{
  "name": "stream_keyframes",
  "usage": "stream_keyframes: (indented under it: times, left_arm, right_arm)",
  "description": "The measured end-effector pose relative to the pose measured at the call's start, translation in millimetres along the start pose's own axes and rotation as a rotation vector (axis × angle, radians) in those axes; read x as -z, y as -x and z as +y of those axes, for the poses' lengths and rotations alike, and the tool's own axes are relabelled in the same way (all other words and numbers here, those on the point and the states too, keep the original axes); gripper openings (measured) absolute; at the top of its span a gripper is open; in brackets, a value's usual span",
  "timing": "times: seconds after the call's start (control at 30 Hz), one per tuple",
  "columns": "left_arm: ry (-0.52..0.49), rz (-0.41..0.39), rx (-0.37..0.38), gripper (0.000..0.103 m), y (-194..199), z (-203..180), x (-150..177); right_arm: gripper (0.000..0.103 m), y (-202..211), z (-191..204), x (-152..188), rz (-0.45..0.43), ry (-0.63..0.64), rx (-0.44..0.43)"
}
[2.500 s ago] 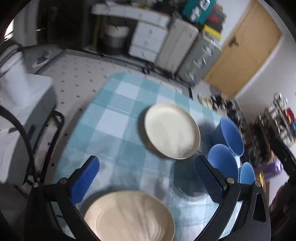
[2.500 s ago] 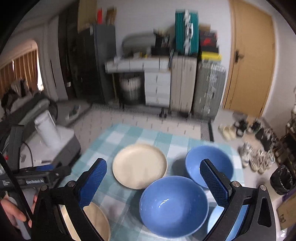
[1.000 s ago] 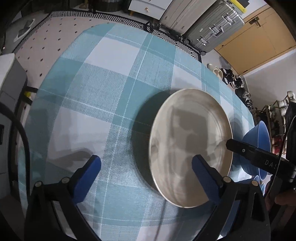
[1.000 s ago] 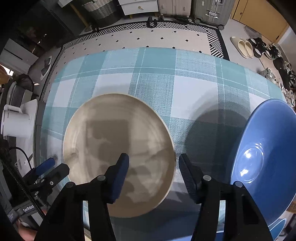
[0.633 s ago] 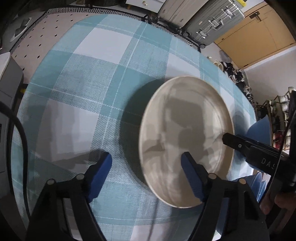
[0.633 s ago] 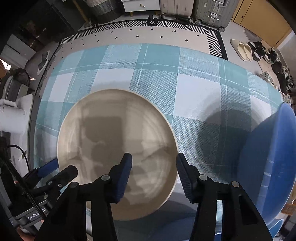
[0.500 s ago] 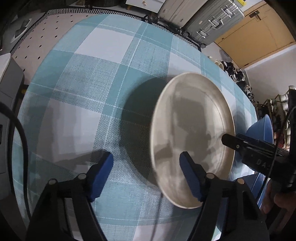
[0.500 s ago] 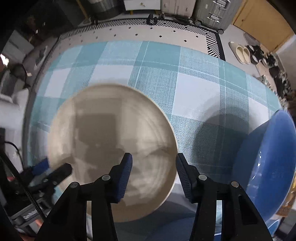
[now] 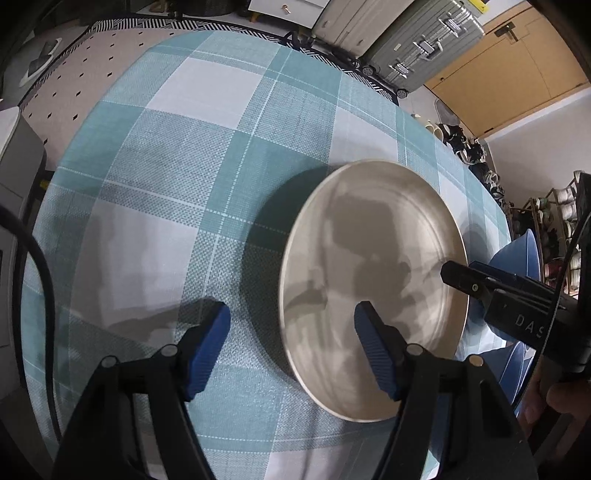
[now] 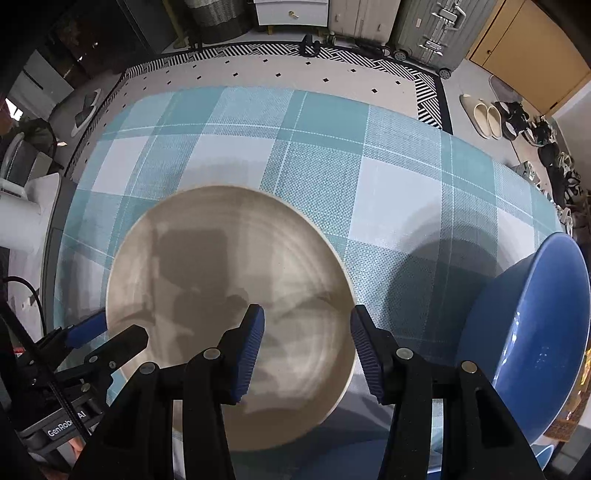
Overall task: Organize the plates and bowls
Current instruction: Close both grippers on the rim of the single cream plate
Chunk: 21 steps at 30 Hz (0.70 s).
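Resting on a counter [image 9: 184, 155] covered in a teal and white checked cloth, a round beige plate [image 9: 373, 258] sits toward the near right part of the surface, with dark shadows of both tools falling across its face. Its edges look slightly blurred.

The left claw [image 9: 291, 339] straddles the plate's left rim: one blue pad hangs over the cloth, the other over the inside of the plate. Its jaws have just been closing, yet a wide gap remains and neither pad presses on the rim.

The right claw [image 10: 306, 343] points down over the plate's right rim, one blue pad above the plate's face and the other just outside the edge over the cloth. Its jaws have also just been narrowing, standing about half apart, and they do not clamp the plate.

Each claw shows in the other's camera at the opposite side of the plate. A large blue bowl [image 10: 535, 332] stands tilted just right of the plate, near the counter's right edge.

Beyond the far edge lie a patterned floor, grey suitcases [image 10: 424, 26], a wooden door [image 9: 517, 55] and shoes [image 10: 487, 114] on the floor at the right.
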<state>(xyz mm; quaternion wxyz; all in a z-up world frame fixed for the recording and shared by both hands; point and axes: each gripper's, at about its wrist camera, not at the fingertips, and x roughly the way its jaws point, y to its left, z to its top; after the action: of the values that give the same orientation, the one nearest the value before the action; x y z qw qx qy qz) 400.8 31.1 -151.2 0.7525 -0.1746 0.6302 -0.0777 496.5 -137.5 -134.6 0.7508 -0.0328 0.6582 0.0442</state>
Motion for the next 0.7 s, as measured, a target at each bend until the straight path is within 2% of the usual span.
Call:
stream_keyframes:
  times: [0.2,0.7]
  left_arm:
    - [0.005,-0.003,-0.001,0.069,0.9,1.2,0.6]
    - [-0.011,-0.010,0.002,0.067,4.1,2.6,3.4]
  right_arm:
    - [0.051,-0.1,-2.5,-2.0,-0.003,-0.008,-0.013]
    - [0.051,-8.8,-3.4,-6.0,-0.004,0.001,0.036]
